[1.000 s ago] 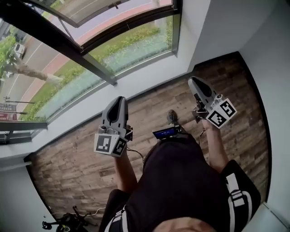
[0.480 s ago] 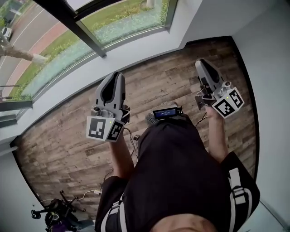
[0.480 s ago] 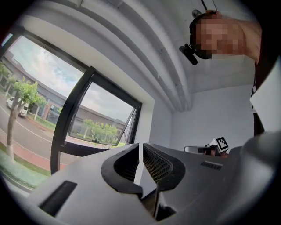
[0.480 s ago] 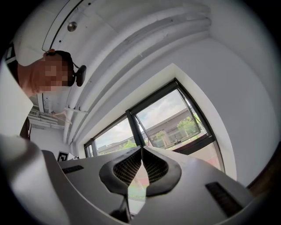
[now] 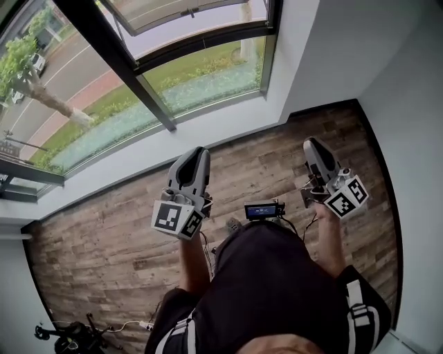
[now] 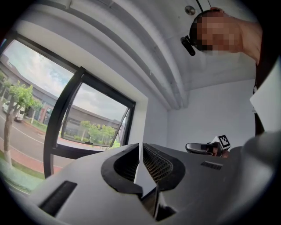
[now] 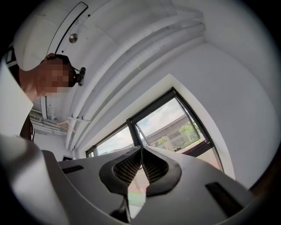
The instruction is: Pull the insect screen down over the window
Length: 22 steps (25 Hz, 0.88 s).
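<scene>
**dan:** ok so where is everything sitting in this one? doesn't look like much is going on

**rae:** the person is standing on the wood floor (image 5: 104, 242) and holding both grippers out in front; they're pointing toward the window (image 5: 201, 76) on the far side. The left gripper (image 5: 199, 151) is hanging over the floor, just on the near side of the white sill (image 5: 208, 131); the right gripper (image 5: 311, 143) is hanging further right, nearer the pale wall (image 5: 415, 104); both are staying well apart from the glass. A little device with a blue display (image 5: 263, 209) is sitting at the person's waist, between the two arms

**dan:** and the jaws?

**rae:** left jaws are pressing together at the tips, nothing between them; right jaws are doing the same, tips touching, nothing pinched. You're getting that straight from the two gripper views; the left one is showing the window off to its left, and the right one is showing it dead ahead past the tips

**dan:** the insect screen though?

**rae:** honestly I'm not managing to pick it out in any view; what I'm seeing is the window itself, running along the far wall above the sill; dark frame, thick dark upright, and a top pane (image 5: 187, 10) standing tilted open. Through the glass I'm seeing grass, a road, a tree (image 5: 55, 105) and a white car (image 5: 38, 63) far left
</scene>
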### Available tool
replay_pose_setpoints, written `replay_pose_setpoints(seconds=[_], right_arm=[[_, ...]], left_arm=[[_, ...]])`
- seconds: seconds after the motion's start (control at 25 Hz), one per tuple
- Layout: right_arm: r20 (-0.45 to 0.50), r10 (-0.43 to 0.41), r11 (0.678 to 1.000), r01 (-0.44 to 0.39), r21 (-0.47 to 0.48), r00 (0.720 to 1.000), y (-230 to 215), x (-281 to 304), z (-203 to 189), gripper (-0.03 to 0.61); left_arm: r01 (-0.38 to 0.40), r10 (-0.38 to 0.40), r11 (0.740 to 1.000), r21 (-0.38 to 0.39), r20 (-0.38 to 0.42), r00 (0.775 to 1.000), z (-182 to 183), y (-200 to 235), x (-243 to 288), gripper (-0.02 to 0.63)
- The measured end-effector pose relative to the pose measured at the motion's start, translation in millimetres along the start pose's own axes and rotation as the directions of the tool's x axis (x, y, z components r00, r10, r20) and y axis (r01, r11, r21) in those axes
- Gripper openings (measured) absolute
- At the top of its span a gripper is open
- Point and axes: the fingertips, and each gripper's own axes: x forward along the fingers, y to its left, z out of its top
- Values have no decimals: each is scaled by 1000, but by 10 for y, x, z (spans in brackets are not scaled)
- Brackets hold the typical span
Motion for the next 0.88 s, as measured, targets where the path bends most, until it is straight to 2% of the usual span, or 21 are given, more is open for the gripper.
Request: replay_pose_setpoints(seconds=[0.12,0.28,0.64,0.88], right_arm=[[10,-25,999,24,24,1000,-208,-256,85,20],[15,-38,997,37,62,999,-380,-436,136,20],[8,22,992,-23,124,1000,-491,-409,74,20],[32,55,989,-59,136,998,-437,-365,168,20]], left_arm=[[35,-35,999,-2,-13,999,-59,-312,167,32],[43,-44,999,-12,-39,998,-109,-528,253,32],[-39,37,999,-36,-70,997,-152,-568,232,32],[-54,52,998,-26,-53,997,-23,-613,212,32]])
